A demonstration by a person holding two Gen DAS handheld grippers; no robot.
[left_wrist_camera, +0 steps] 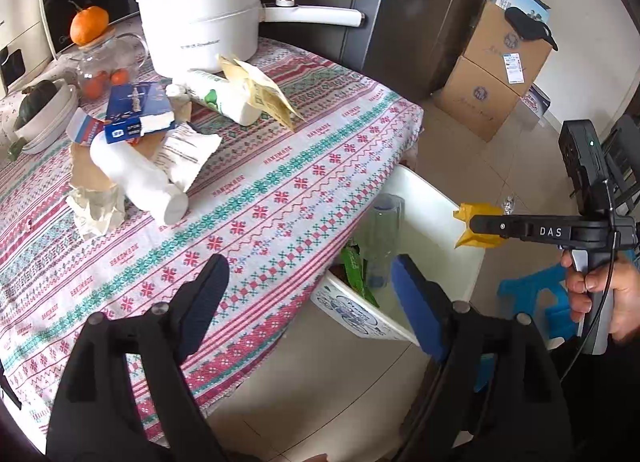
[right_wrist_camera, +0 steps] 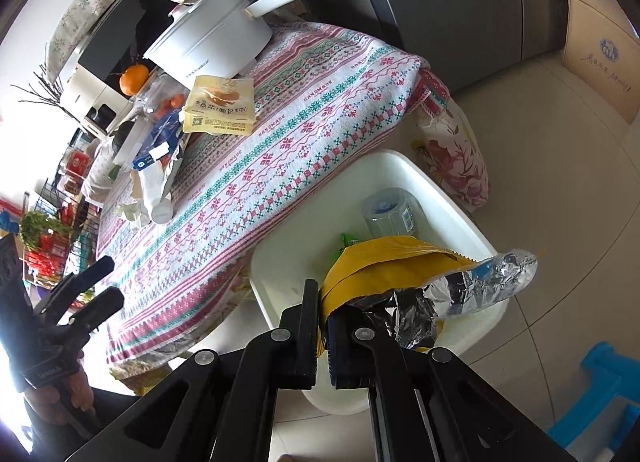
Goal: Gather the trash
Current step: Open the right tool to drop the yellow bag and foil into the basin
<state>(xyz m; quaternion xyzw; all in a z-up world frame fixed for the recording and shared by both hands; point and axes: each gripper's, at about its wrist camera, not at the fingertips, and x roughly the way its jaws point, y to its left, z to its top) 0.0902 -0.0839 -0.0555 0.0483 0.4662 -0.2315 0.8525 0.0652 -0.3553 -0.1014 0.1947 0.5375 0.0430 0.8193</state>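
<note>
Your left gripper (left_wrist_camera: 308, 302): fingers spread wide, nothing between, over table (left_wrist_camera: 280, 182) edge beside bin (left_wrist_camera: 436, 198). Your right gripper (right_wrist_camera: 322, 326): fingers clamped on yellow wrapper (right_wrist_camera: 384, 258), foil lining showing, held above bin. Bin on floor against table; clear bottle (right_wrist_camera: 390, 212) and green wrapper (left_wrist_camera: 354, 266) inside. Left on table: white bottle (left_wrist_camera: 140, 178), blue box (left_wrist_camera: 140, 110), paper scraps (left_wrist_camera: 96, 198), yellow pouch (right_wrist_camera: 220, 106), pot (left_wrist_camera: 204, 18).
</note>
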